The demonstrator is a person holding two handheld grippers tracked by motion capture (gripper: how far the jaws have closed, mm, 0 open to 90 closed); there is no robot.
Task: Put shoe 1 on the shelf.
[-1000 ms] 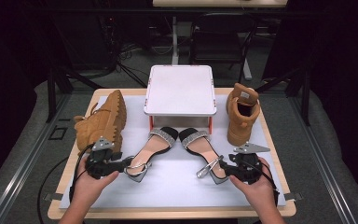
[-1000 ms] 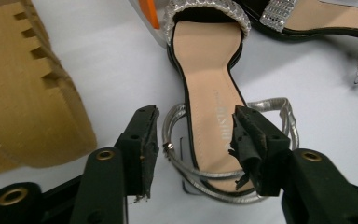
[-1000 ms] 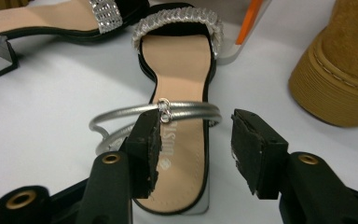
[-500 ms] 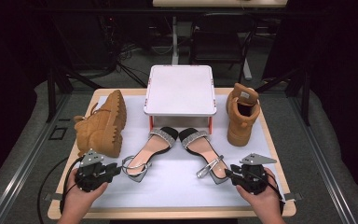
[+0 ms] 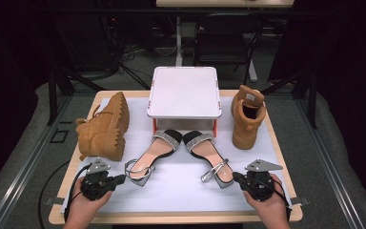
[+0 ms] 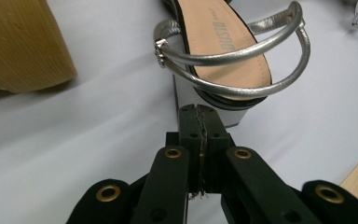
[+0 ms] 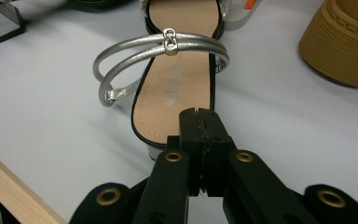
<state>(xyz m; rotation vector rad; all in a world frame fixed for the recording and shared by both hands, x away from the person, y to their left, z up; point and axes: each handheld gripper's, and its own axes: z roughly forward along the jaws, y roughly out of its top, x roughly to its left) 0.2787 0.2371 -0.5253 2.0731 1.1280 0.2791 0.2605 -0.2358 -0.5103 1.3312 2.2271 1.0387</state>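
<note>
Resting near the tabletop's [image 5: 181, 202] front edge, left tongs [image 5: 120, 179] and right tongs [image 5: 236, 177] have just closed, gripping nothing, behind the sandals' [image 5: 150, 155] heels.

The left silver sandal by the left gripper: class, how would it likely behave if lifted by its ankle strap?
The left silver sandal would probably swing, since its thin looped ankle strap looks flexible. Its block heel likely makes the back end hang low. The strap's smooth metallic finish may slip between pads.

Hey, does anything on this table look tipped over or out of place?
Yes. The left boot lies on its side with its lugged sole showing, while the right boot stands upright. The two sandals sit upright, toes under the white stand, heels splayed apart. Nothing looks spilled or damaged.
</note>
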